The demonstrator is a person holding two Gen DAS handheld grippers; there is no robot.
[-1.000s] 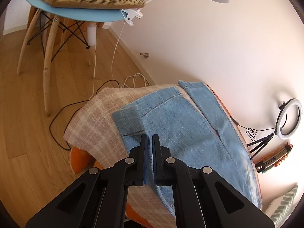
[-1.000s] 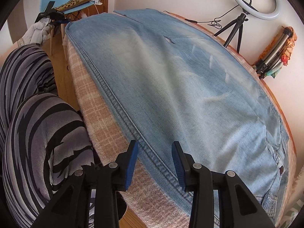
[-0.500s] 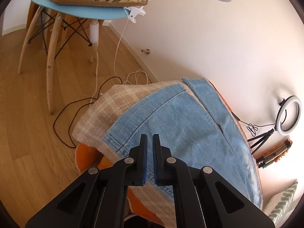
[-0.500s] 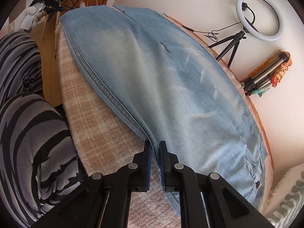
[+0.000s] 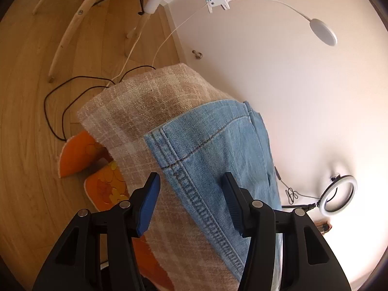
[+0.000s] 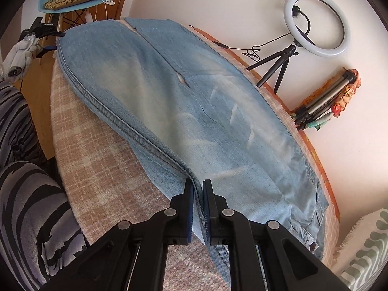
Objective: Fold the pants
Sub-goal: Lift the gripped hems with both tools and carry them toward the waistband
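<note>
Barely started: my jaws are on the jeans' near edge, no fold laid yet.
My right gripper (image 6: 198, 191) is clamped on the side seam; my left gripper (image 5: 191, 194) is opening astride the hem, pads clear. Jeans (image 6: 194, 97) lie flat on the plaid-covered surface (image 6: 101, 169).

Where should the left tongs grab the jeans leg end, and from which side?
Take the jeans at the hem corner, where the thick side seam meets the cuff. Come in from the open edge over the plaid blanket, because that corner lies flat and exposed there. The left tongs are opening above it.
</note>
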